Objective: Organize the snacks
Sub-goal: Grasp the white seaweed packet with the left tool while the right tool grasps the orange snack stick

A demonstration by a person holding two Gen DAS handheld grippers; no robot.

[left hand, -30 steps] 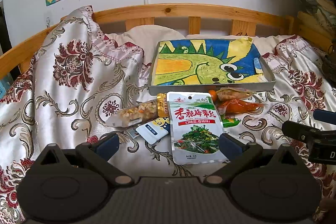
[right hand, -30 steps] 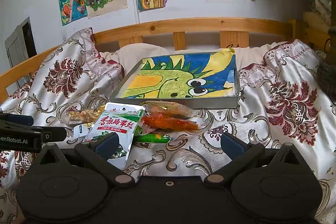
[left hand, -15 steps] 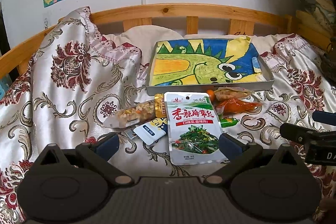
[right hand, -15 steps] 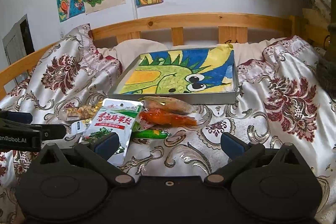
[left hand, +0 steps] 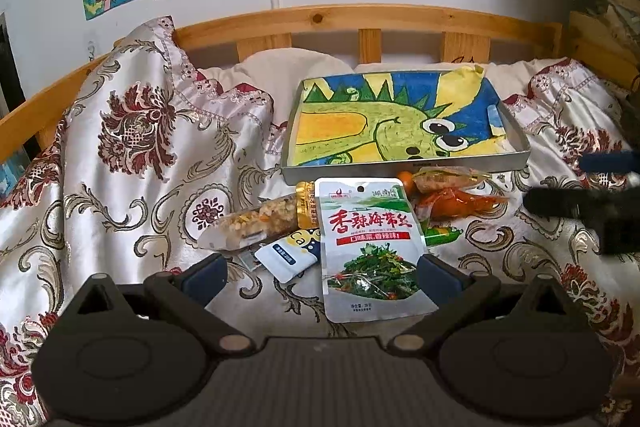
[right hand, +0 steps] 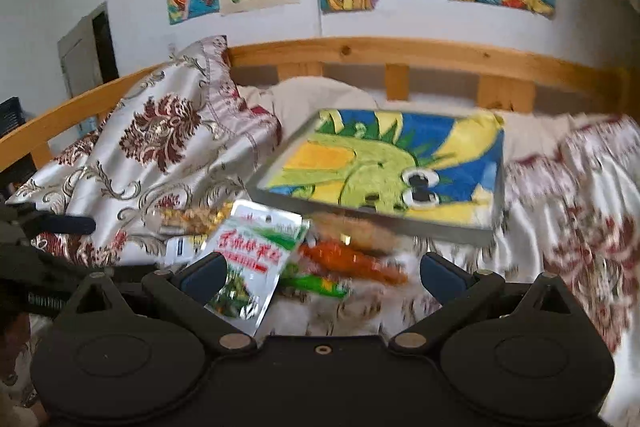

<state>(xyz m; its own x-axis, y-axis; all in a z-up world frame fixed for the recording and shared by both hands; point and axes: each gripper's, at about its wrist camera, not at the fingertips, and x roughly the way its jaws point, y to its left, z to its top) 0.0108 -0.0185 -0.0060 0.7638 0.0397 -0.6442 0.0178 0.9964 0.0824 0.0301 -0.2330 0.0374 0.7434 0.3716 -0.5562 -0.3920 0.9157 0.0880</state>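
A pile of snack packs lies on the patterned bedspread in front of a grey tray [left hand: 404,169] lined with a green dinosaur drawing. A white seaweed pouch [left hand: 370,247] lies on top, beside a clear grain pack [left hand: 256,223], a small blue-and-white sachet [left hand: 288,257], an orange-red pack [left hand: 460,205] and a green pack [left hand: 442,237]. My left gripper [left hand: 320,273] is open and empty just short of the pouch. My right gripper [right hand: 322,273] is open and empty over the orange-red pack [right hand: 352,261] and the seaweed pouch [right hand: 250,259]; the tray [right hand: 372,219] lies beyond.
A wooden bed rail [left hand: 320,23] runs behind the tray, with a cream pillow [left hand: 288,75] against it. The bedspread bunches high on the left [left hand: 132,131]. The right gripper's fingers [left hand: 580,203] show at the right edge of the left wrist view.
The right gripper has swung left and closer to the snack pile; its view is blurred by motion. The left gripper has crept slightly toward the seaweed pouch. Both stay open.
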